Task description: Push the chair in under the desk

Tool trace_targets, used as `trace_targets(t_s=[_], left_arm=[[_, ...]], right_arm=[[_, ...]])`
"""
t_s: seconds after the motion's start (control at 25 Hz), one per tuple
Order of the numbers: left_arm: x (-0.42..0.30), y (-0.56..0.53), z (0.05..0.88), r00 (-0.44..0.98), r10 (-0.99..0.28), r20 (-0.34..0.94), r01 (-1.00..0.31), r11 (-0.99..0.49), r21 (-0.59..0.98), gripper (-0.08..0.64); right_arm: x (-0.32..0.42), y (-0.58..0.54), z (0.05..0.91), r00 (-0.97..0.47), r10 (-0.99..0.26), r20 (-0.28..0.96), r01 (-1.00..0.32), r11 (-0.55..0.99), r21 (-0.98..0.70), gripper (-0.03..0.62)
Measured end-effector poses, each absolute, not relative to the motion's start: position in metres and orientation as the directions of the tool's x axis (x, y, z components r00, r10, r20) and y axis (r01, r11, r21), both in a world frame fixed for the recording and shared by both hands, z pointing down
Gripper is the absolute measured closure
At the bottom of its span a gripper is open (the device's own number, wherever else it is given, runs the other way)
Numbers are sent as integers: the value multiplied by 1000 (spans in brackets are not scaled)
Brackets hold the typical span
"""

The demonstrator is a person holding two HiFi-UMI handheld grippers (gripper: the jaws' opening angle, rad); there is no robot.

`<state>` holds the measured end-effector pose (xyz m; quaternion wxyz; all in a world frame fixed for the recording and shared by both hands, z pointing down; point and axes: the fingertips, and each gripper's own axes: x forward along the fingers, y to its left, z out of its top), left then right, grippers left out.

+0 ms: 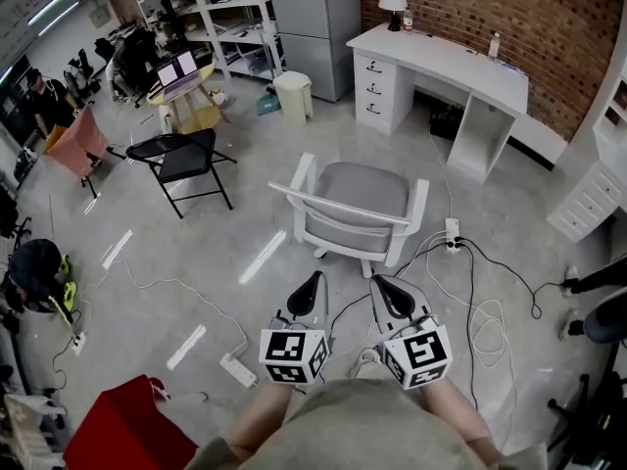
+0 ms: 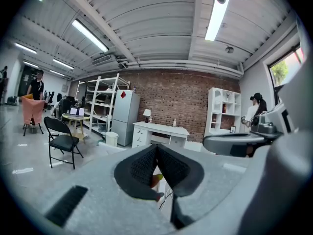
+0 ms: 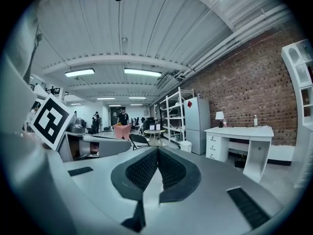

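Note:
A white armchair (image 1: 353, 209) with a grey seat stands on the floor in the head view, its backrest toward me. It is well apart from the white desk (image 1: 441, 62) against the brick wall at the upper right. Both grippers are held side by side just short of the backrest, touching nothing. My left gripper (image 1: 313, 280) is shut and empty, with its pads meeting (image 2: 156, 148). My right gripper (image 1: 380, 282) is also shut and empty (image 3: 157, 151). The desk (image 2: 159, 130) shows far ahead in the left gripper view, and the desk (image 3: 239, 133) lies to the right in the right gripper view.
A black folding chair (image 1: 181, 160) stands to the armchair's left. A white bin (image 1: 292, 96) sits by the desk's drawers. Cables and a power strip (image 1: 453, 233) lie on the floor to the armchair's right, and a red box (image 1: 122, 429) is at the lower left. People stand at the far left.

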<state>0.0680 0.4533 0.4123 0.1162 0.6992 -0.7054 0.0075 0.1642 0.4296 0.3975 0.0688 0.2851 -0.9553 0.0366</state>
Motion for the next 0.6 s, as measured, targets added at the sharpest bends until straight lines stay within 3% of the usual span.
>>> trace_targets(t_s=[0.6], left_arm=[[67,412,429,-91,-978,188,-978,123,169,549]], right_arm=[[176,378,414,-868,-467,171,-481,875,-56,584]])
